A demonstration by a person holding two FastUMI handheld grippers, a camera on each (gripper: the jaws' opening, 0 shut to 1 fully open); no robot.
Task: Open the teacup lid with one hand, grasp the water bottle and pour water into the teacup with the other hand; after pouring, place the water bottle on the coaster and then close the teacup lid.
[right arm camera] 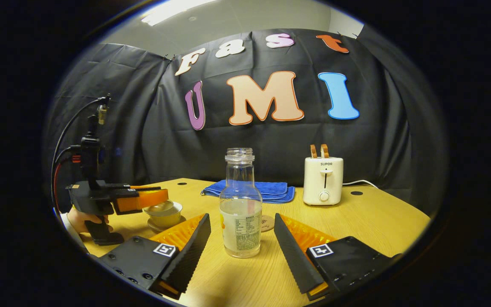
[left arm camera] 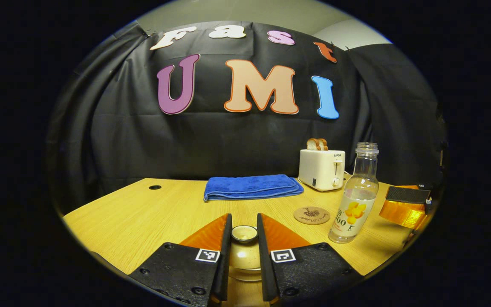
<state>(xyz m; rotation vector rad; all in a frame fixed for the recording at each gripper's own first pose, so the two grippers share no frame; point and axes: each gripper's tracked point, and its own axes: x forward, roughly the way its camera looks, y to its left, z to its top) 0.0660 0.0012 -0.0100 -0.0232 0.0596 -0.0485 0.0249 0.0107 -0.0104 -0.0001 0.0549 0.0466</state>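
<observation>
Lid knob between the left fingers, bottle between the spread right fingers

The left gripper point(left arm camera: 244, 232) has its 2 ribbed fingers closed in on the round knob of the glazed teacup lid point(left arm camera: 244, 233); whether they press it I cannot tell. The clear, capless water bottle point(right arm camera: 240, 204), partly filled, stands upright on the wood-grain table point(right arm camera: 382, 221), right of the teacup point(right arm camera: 165, 215) and saucer. The right gripper point(right arm camera: 241, 238) is wide open around the bottle without touching. The round cork coaster point(left arm camera: 311, 215) lies just beside the bottle.
</observation>
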